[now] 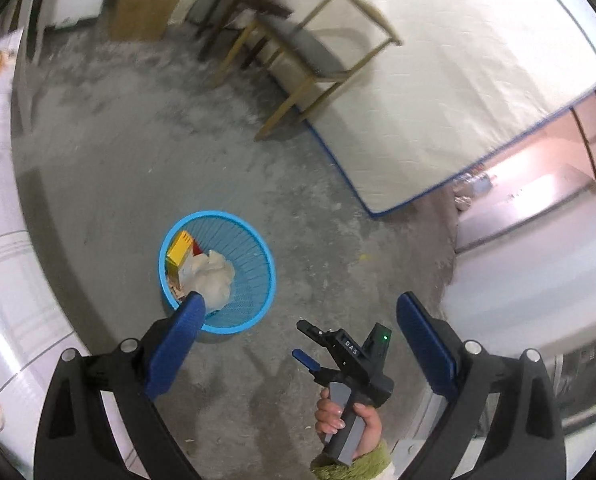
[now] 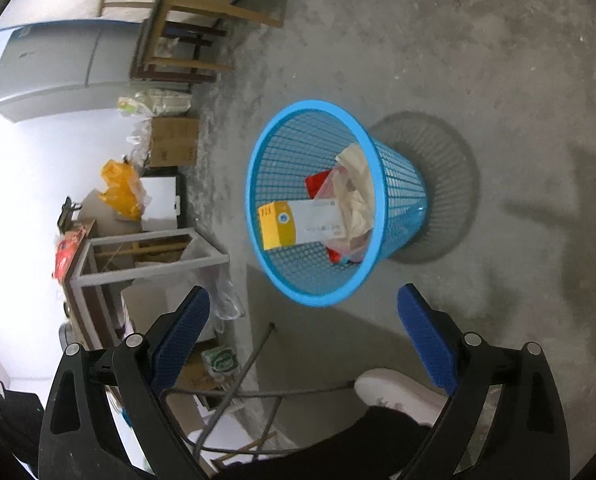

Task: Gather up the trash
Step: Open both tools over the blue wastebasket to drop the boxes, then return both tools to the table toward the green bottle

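A blue mesh wastebasket (image 1: pixel 254 248) stands on the concrete floor; it also shows in the right wrist view (image 2: pixel 401 192). Inside lie a yellow and white box (image 2: pixel 298 224), crumpled paper (image 2: pixel 357 196) and a red item (image 2: pixel 317 184); the left wrist view shows the box (image 1: pixel 180 246) and paper (image 1: pixel 214 278) too. My left gripper (image 1: pixel 301 308) is open and empty, high above the floor beside the basket. My right gripper (image 2: pixel 303 300) is open and empty above the basket's near rim. In the left wrist view it (image 1: pixel 309 344) is open in the person's hand.
A wooden chair (image 1: pixel 317 60) and a white mattress (image 1: pixel 457 72) stand beyond the basket. A table with a patterned cloth (image 1: pixel 2 240) is at the left. Cardboard boxes (image 2: pixel 174 140), bags, a white frame (image 2: pixel 150 256) and a grey fridge (image 2: pixel 58 64) line the wall. A shoe (image 2: pixel 397 392) is near.
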{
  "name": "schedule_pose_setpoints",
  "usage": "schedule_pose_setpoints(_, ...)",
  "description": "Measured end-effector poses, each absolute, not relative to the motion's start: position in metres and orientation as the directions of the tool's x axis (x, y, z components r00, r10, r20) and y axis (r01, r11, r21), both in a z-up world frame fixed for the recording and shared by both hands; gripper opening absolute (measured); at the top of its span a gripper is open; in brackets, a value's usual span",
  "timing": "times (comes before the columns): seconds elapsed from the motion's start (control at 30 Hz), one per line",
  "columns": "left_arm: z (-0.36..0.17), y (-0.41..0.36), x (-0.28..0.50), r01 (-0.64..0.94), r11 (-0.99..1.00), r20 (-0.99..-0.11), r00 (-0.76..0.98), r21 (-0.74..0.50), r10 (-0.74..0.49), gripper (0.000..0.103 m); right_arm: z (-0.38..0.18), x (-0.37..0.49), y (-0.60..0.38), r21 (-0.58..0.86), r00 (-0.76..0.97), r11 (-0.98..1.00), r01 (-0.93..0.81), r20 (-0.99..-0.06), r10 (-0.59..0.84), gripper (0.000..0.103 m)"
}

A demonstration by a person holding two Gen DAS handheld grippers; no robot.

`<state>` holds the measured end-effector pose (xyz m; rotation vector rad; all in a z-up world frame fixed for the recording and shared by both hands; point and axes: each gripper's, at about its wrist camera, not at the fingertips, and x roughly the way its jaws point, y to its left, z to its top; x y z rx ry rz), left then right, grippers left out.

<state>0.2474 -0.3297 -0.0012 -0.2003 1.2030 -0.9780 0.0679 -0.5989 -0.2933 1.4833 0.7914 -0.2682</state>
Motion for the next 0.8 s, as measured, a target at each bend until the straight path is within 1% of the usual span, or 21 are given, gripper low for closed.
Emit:
schedule_pose_setpoints(0.23,0.041,-0.261,0.200,0.615,0.539,-0.625,0.095,-0.576,-0.775,0.094,-0.248,0.044,-0.567,0.759,0.710,0.273,0.591,-0.650,0.271,0.091)
schedule_pose_setpoints(0.3,0.050,-0.231,0.186,0.623,0.540,-0.594,0.147,-0.566,-0.791,0.094,-0.230,0.042,-0.559,0.747,0.710,0.334,0.575,-0.658,0.251,0.091)
schedule_pose_setpoints(0.4,0.058,-0.194,0.172,0.619,0.566,-0.572,0.220,-0.544,-0.790,0.094,-0.194,0.045,-0.542,0.711,0.712,0.451,0.540,-0.671,0.208,0.091)
schedule_pose_setpoints(0.6,0.061,-0.109,0.144,0.584,0.636,-0.542,0.360,-0.504,-0.760,0.095,-0.114,0.065,-0.489,0.577,0.729,0.702,0.419,-0.674,0.120,0.091)
schedule_pose_setpoints(0.63,0.061,-0.096,0.140,0.577,0.650,-0.540,0.383,-0.494,-0.750,0.095,-0.100,0.069,-0.475,0.554,0.737,0.738,0.386,-0.666,0.114,0.092)
schedule_pose_setpoints(0.73,0.055,-0.056,0.123,0.548,0.704,-0.542,0.457,-0.452,-0.705,0.095,-0.074,0.079,-0.445,0.522,0.764,0.802,0.290,-0.631,0.134,0.094)
schedule_pose_setpoints(0.8,0.048,-0.027,0.114,0.527,0.729,-0.549,0.486,-0.437,-0.680,0.095,-0.062,0.086,-0.423,0.511,0.776,0.833,0.210,-0.606,0.177,0.094)
